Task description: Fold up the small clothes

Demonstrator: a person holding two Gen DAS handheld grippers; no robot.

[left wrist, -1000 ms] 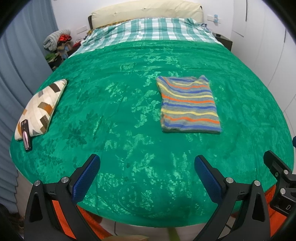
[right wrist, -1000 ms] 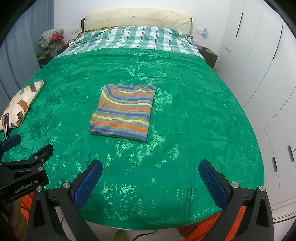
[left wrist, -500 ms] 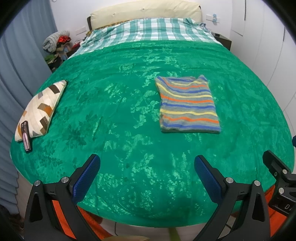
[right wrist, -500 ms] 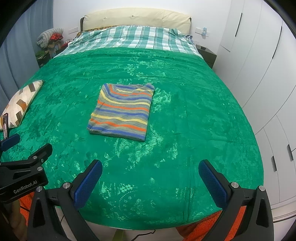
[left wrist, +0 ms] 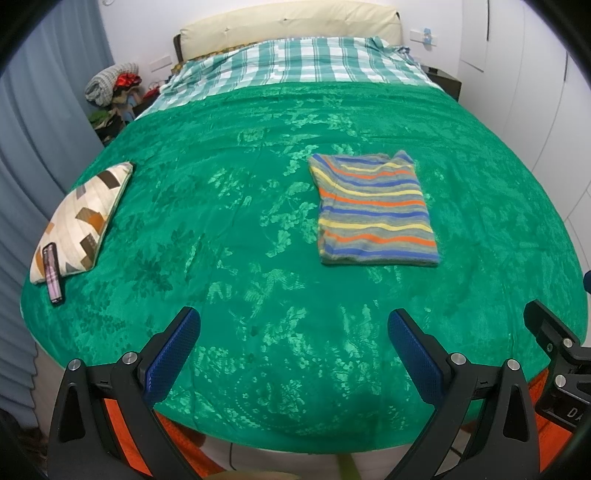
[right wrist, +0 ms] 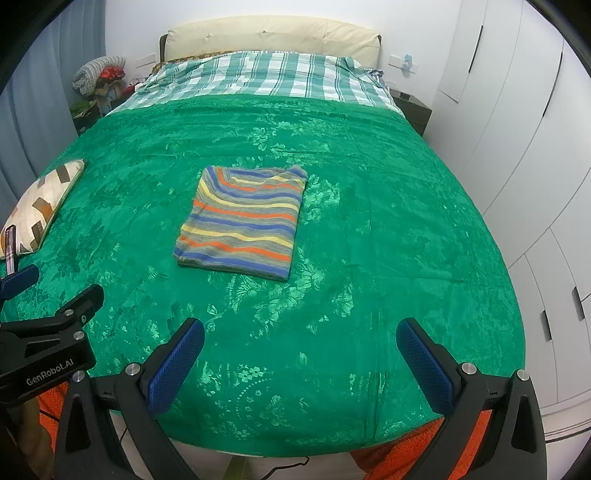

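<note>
From my left gripper (left wrist: 293, 354) the folded striped shirt (left wrist: 375, 210) lay at about one o'clock, well apart from the blue pads (left wrist: 173, 354); from my right gripper (right wrist: 301, 363) the same shirt (right wrist: 242, 225) sat at about eleven o'clock, again well clear of the fingertips; it rested flat as a neat rectangle near the middle of the green bedspread (left wrist: 221, 221), touching neither tool. Both grippers were released, their jaws spread wide and holding nothing; I had them level and side by side over the foot edge of the bed, pointing toward the headboard (right wrist: 271, 35); the left one's body showed at nine o'clock in the right view, the right one's at three o'clock in the left view. The bedspread was a floral-patterned green; beyond it, at twelve o'clock, a green-and-white checked sheet (left wrist: 299, 64) ran up to the cream headboard. A patterned cushion (left wrist: 83, 218) lay at the bed's edge at nine o'clock in the left view, with a phone (left wrist: 51, 273) leaning on its near end; grey-blue curtains (left wrist: 33, 140) hung beyond it, a heap of clothes (right wrist: 98, 75) sat in the far corner at ten o'clock, and white wardrobe doors (right wrist: 524, 122) filled the three o'clock side.
</note>
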